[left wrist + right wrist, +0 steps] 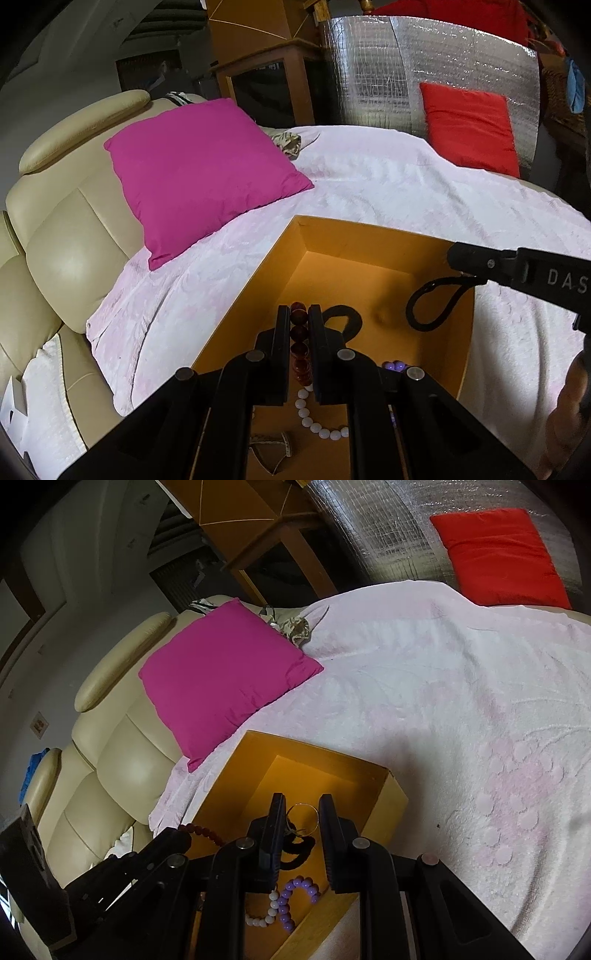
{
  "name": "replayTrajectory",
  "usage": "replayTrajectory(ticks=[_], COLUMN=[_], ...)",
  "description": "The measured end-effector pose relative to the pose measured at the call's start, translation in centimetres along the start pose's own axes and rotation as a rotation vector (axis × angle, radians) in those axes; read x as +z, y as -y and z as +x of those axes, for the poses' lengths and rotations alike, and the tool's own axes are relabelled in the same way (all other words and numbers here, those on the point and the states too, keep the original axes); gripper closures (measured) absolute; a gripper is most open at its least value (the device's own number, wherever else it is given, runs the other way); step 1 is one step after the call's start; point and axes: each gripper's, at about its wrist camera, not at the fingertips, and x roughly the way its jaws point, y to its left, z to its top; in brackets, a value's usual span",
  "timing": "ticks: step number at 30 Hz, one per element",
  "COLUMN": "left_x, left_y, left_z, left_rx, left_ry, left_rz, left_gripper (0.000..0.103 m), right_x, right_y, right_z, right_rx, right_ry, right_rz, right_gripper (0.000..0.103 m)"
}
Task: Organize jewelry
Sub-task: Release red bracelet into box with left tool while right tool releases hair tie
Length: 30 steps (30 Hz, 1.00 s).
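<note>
the left claw (pixel 299 317) hides part of the dark red beads (pixel 300 343); the white beads (pixel 266 910) run under the right claw's fingers (pixel 273 834).

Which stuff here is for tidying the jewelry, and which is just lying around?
For the job:
orange box
dark red bead bracelet, held by the left gripper
white beads
purple beads
thin ring
black loop

Just lying about:
pink pillow
red pillow
blanket

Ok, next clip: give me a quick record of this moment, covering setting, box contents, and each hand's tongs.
setting: orange box on a pale pink blanket, magenta cushion beyond it
in box: white bead string, purple bead string
left tongs: shut on dark red bead bracelet, over the box
right tongs: black cord loop hangs at the tip; grip unclear
</note>
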Motion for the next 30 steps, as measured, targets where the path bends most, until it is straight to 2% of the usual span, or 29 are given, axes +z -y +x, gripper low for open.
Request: replayTrajectory(ticks=[10,21,24,26,28,30], left_x=[0.6,0.3,0.2,0.2,0.2,0.3], left_y=[0.0,-0.2,-0.4,-0.4,-0.5,-0.7], left_z=[1.6,3.6,3.9,3.8,3.3,2.8], left_rx=[0.041,0.068,0.070,0.081,0.090,0.091], left_ry=[-0.012,-0.072,-0.087,-0.084,-0.073,-0.062], left_rz=[0.026,0.034,0.029,0.029,0.022,0.013], left_gripper=[0.093,0.093,0.083,0.065,0.052,0.046], right_x=[0.0,0.0,0.0,0.0,0.0,0.0], right_y=[0.0,-0.2,-0.1,-0.1,0.0,0.0], right_z=[1.3,2.7,2.9,2.8,2.6,2.2], right_rx=[-0.018,-0.052,-0.072,-0.073,-0.076,-0.078], right_ry=[0.001,-0.005,-0.002,0.001,0.005,0.009], right_rz=[-0.007,-0.027,-0.030,-0.027,-0.027,-0.025], right_gripper=[0.083,0.082,0.082,0.082,0.080,0.076])
